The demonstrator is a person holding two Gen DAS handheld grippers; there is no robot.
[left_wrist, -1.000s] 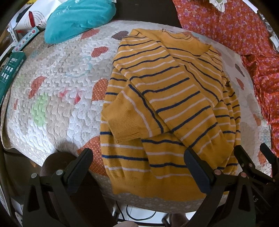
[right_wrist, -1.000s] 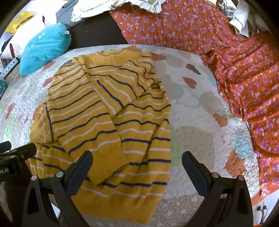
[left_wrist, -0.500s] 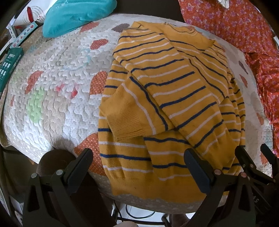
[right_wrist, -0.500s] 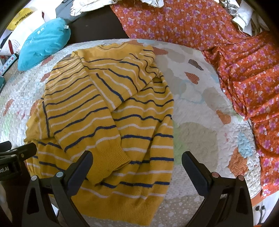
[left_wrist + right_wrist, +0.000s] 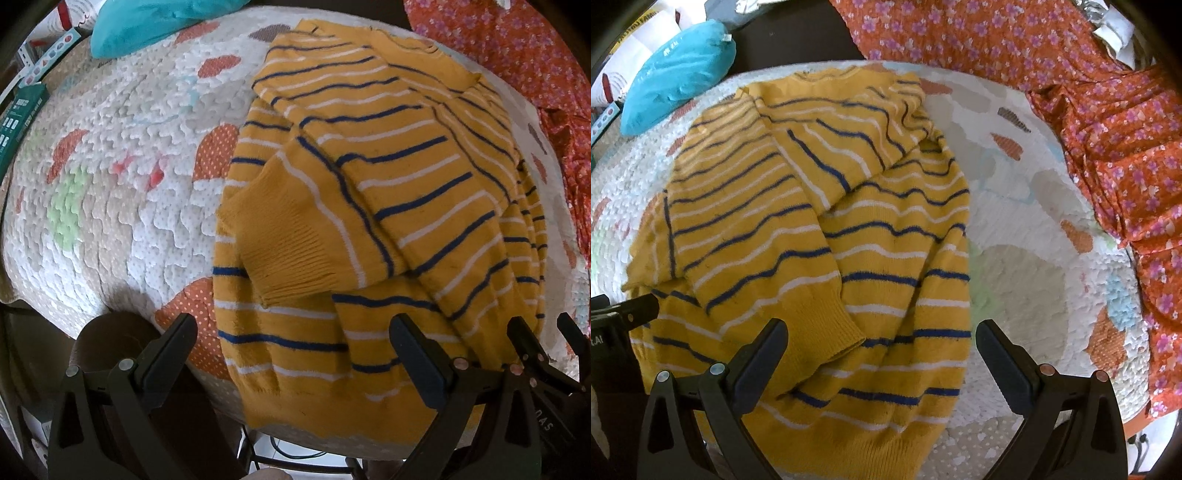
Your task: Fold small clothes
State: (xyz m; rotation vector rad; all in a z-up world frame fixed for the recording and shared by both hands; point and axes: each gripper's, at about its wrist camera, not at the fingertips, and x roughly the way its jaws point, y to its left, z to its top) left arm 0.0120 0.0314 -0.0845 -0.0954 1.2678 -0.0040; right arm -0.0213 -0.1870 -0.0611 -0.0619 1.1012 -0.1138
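A yellow sweater (image 5: 373, 206) (image 5: 827, 236) with blue and white stripes lies flat on a quilted bedspread (image 5: 110, 192), both sleeves folded across its chest. Its hem hangs at the near edge of the bed. My left gripper (image 5: 293, 347) hovers open over the hem's left part, nothing between its fingers. My right gripper (image 5: 881, 350) is open over the hem's right part, holding nothing. In the left wrist view the right gripper's fingers (image 5: 532, 347) show at the lower right; in the right wrist view the left gripper's fingertip (image 5: 631, 310) shows at the left edge.
A teal pillow (image 5: 155, 22) (image 5: 676, 70) lies at the far left of the bed. Orange floral cloth (image 5: 1108, 122) (image 5: 517, 55) covers the right side and back. Boxes and packets (image 5: 22, 107) stand beyond the left edge. Dark floor and a cable lie below the bed's near edge.
Both grippers have moved forward and lower toward the sweater's hem, so the sweater looks larger. The sweater itself has not shifted, and both grippers stay open.
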